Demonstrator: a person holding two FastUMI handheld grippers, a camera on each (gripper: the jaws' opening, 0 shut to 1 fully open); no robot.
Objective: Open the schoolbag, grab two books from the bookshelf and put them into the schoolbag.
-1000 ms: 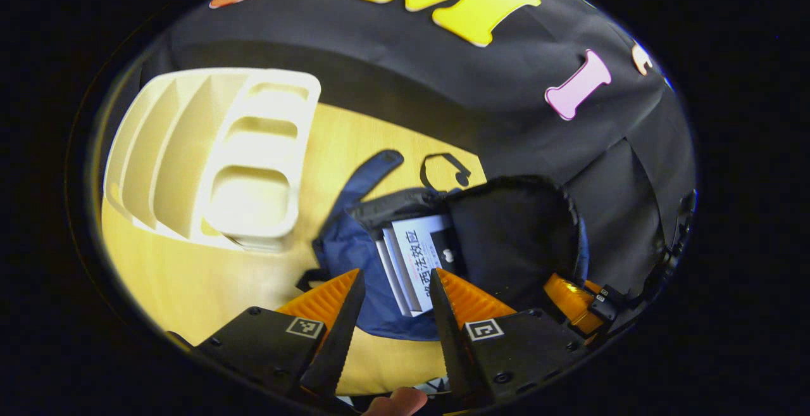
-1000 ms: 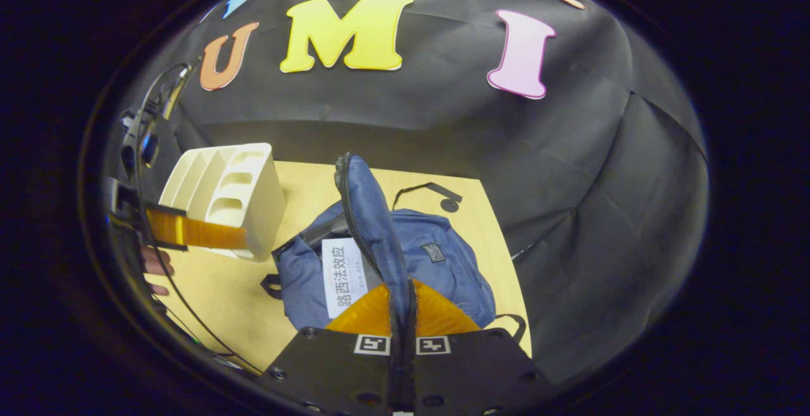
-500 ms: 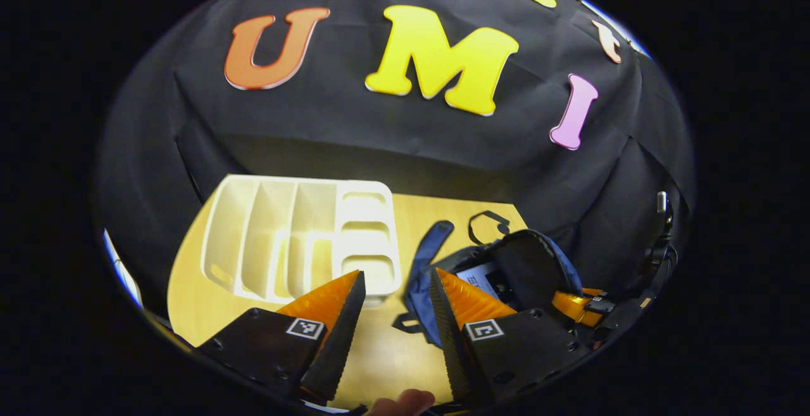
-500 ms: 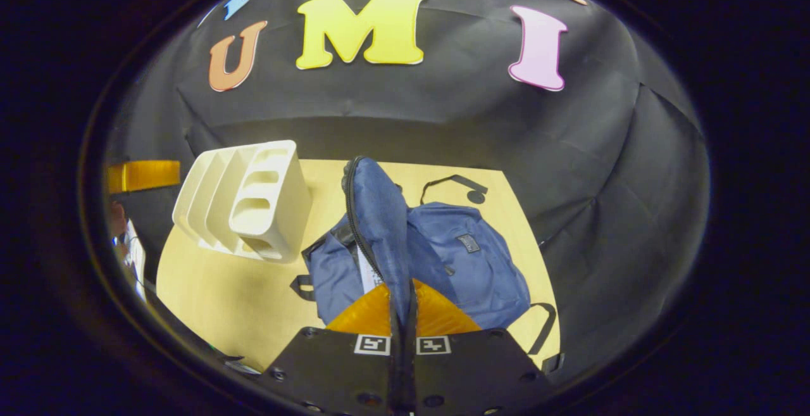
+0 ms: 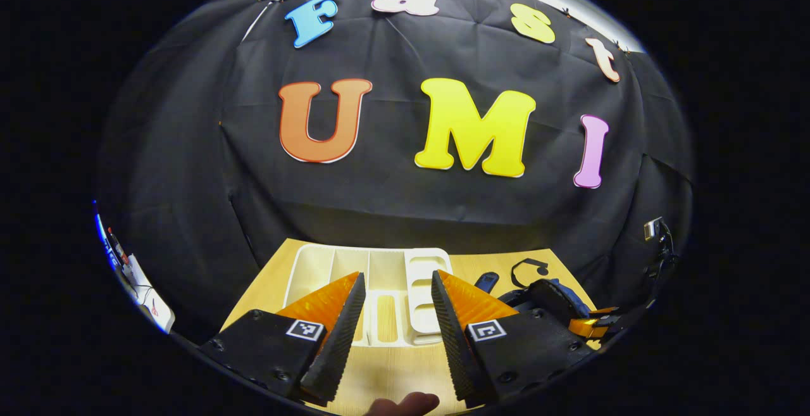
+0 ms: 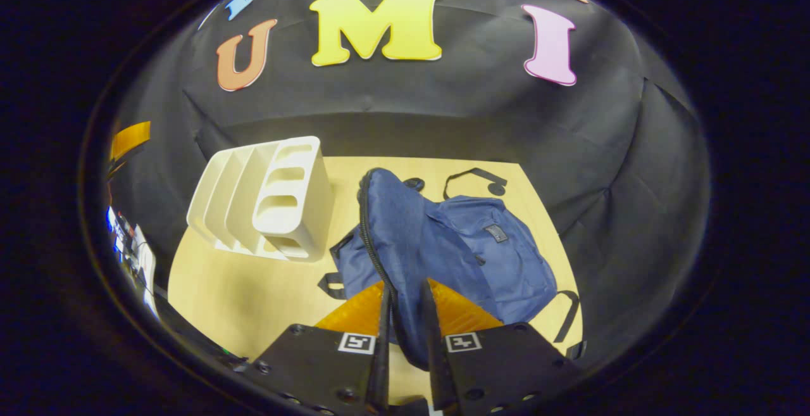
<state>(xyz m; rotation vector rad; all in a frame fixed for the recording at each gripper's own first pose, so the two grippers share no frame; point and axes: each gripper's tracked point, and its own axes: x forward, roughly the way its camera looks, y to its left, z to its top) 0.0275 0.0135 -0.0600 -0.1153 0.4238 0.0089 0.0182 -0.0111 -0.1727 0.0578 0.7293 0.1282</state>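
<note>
The blue schoolbag (image 6: 481,251) lies on the wooden table (image 6: 253,289), its big flap (image 6: 398,232) folded down over the opening, so the books inside are hidden. My right gripper (image 6: 404,286) has its fingers slightly parted, and the flap's lower edge lies loosely between them. The white bookshelf (image 6: 266,201) stands left of the bag with bare slots. My left gripper (image 5: 397,277) is open and holds nothing, raised high and facing the wall. Below it are the bookshelf (image 5: 380,289) and, to the right, the schoolbag (image 5: 547,292) with the right gripper (image 5: 591,326) beside it.
Black straps (image 6: 474,175) trail from the bag toward the table's far edge. The black cloth wall (image 5: 405,213) stands close behind the table. A person's thumb (image 5: 405,403) shows under the left gripper. Bare wood lies in front of the shelf.
The left gripper rose and tilted up, away from the bag and toward the wall. The right gripper lowered the flap over the books and its fingers parted.
</note>
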